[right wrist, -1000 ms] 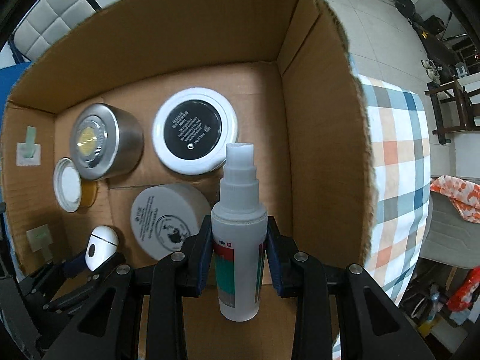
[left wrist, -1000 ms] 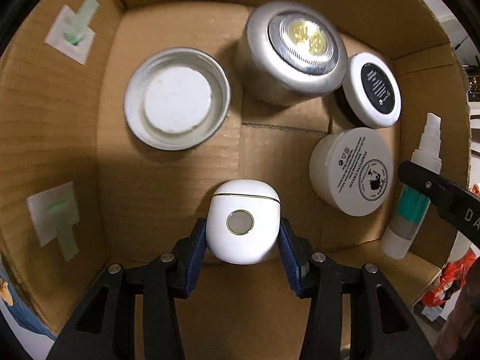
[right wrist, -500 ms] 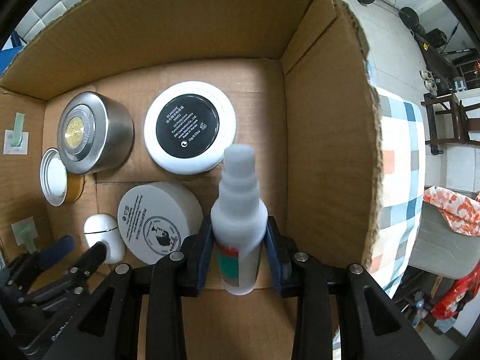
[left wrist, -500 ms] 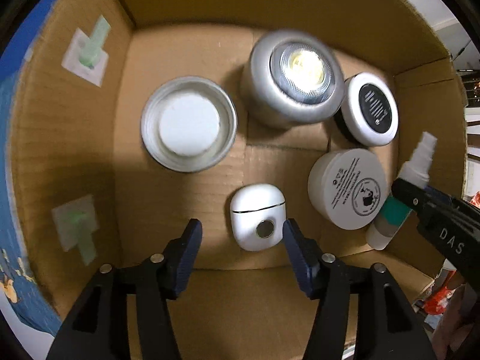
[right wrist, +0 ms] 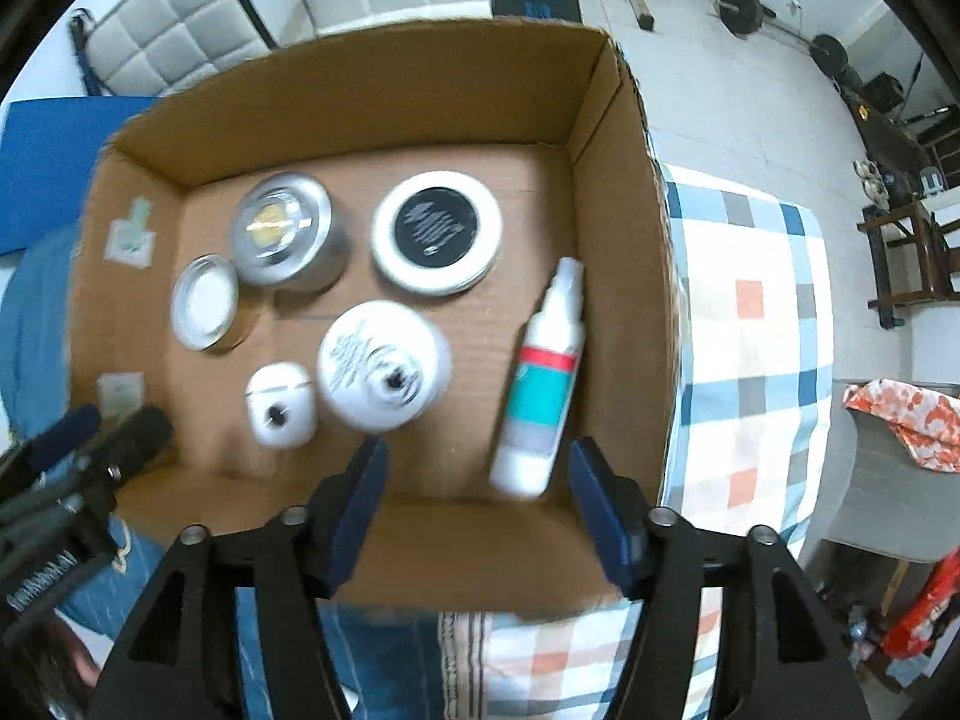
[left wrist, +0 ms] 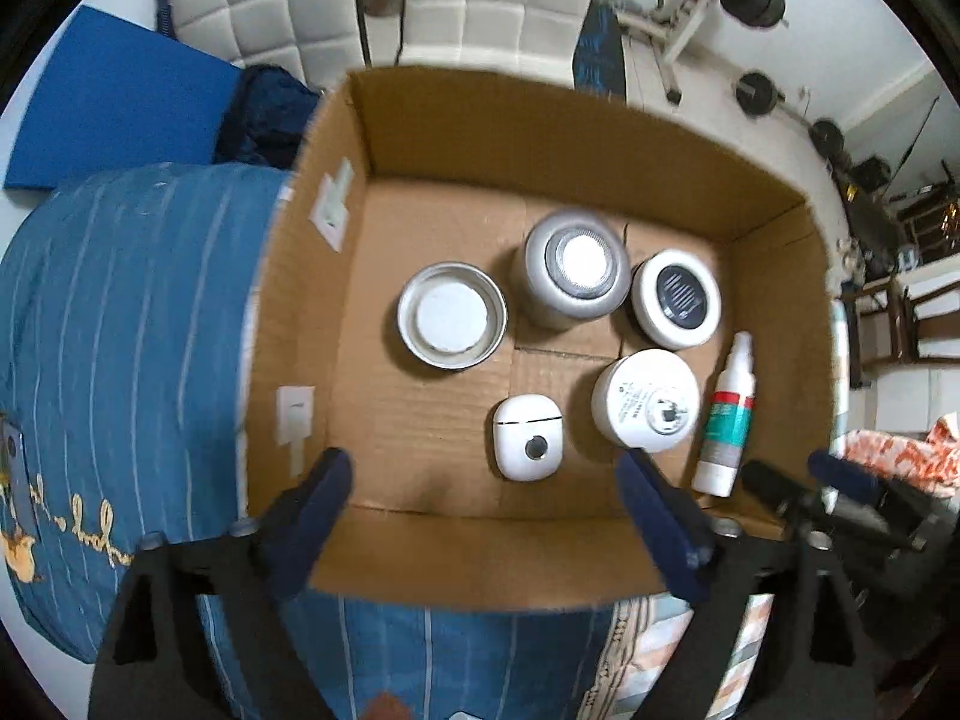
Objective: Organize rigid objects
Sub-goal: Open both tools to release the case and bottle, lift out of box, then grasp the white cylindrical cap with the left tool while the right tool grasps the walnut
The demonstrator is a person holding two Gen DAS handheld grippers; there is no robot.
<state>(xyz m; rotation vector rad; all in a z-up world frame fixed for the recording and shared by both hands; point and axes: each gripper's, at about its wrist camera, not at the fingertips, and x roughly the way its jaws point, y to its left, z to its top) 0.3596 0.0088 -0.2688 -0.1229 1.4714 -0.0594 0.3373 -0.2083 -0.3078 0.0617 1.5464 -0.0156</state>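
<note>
Inside the open brown cardboard box (left wrist: 540, 126), left to right: the white rounded plastic earbud case (left wrist: 528, 445) is lying below the left gripper (left wrist: 486, 516), whose empty jaws are spreading; the white spray bottle (right wrist: 540, 378) is lying flat along the right wall below the right gripper (right wrist: 477, 504), whose jaws are likewise widening with nothing between them.

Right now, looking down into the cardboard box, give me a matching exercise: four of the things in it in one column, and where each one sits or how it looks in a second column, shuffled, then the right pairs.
Column one:
1. spray bottle
2. earbud case
3. silver puck light
4. black-topped jar

Column two:
A. stands against the far wall, left of a white-rimmed lid
B. lies flat along the right wall
C. white, with a small round button, nearest the front
D. round, with a white rim around a dark centre

Pairs: 1-B, 2-C, 3-A, 4-D
</note>
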